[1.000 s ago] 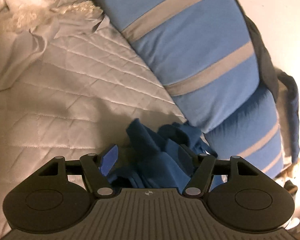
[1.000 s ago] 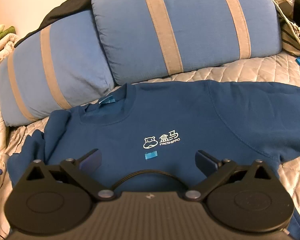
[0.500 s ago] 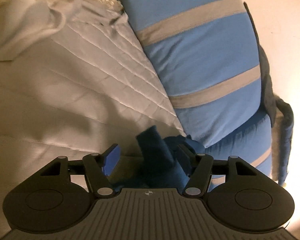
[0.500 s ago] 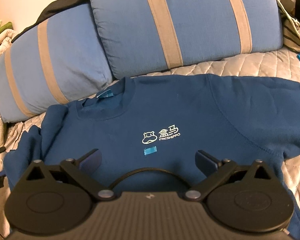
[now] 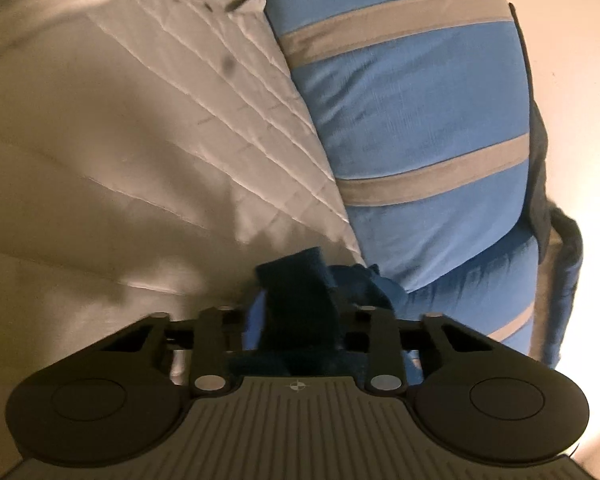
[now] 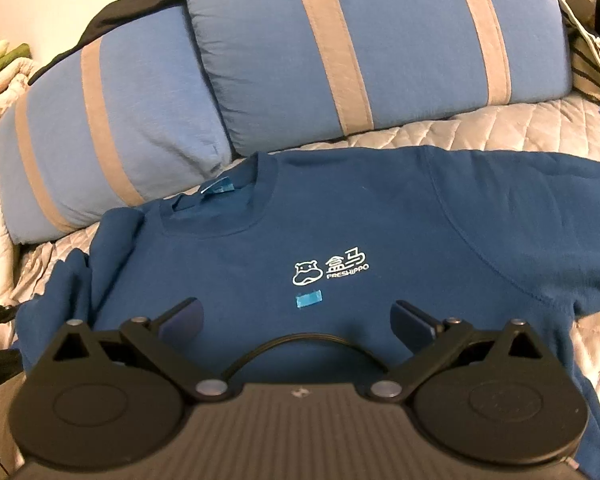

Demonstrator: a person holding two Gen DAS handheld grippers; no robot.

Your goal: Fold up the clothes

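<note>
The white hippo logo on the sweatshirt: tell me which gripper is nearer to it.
Right. The right gripper hovers open just below the logo on the chest. The left gripper is off at the bunched sleeve, closing around it.

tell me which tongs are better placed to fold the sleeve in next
Left. The left tongs are closing with the sweatshirt's bunched sleeve between them. The right tongs hang open over the chest, gripping nothing.
</note>
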